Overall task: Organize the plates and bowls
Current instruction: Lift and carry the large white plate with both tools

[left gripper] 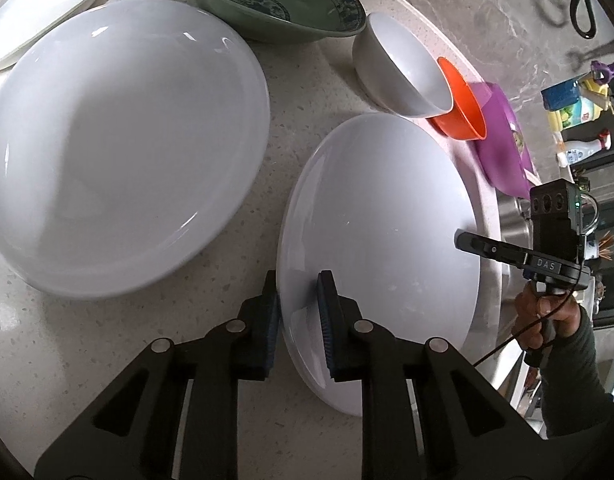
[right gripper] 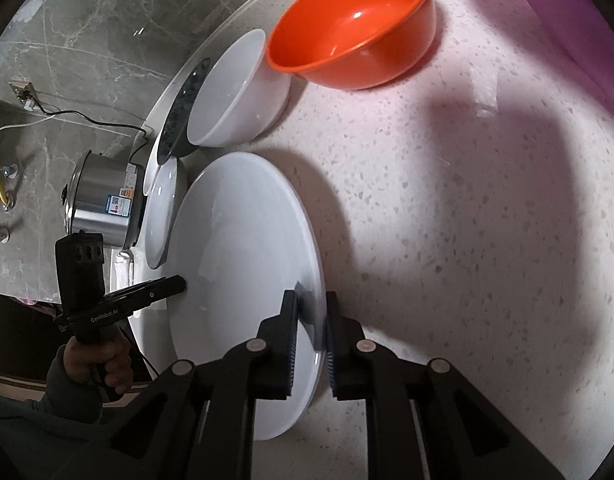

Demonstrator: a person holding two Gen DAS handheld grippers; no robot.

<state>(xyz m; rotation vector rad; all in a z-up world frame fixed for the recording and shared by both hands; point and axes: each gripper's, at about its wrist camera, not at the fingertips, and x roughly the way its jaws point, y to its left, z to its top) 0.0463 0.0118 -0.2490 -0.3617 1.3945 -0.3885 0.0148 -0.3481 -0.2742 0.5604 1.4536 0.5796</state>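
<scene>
Both grippers clamped on opposite rims of one white plate [left gripper: 387, 216].

Left gripper [left gripper: 299, 312] angled steeply down, blue-padded fingers [left gripper: 329, 312] pinching the plate's near edge, one above and one beneath. Right gripper [right gripper: 311, 316] likewise tilted down, closed over the opposite rim. Each held by a pistol-style handle: right hand [left gripper: 547, 316] in a dark sleeve, left hand [right gripper: 95, 360] wrapped around its grip, cable trailing below.

Glossy white plate [left gripper: 387, 216], speckled stone-like counter [right gripper: 467, 240], shiny orange bowl [right gripper: 359, 32], probably plastic
</scene>
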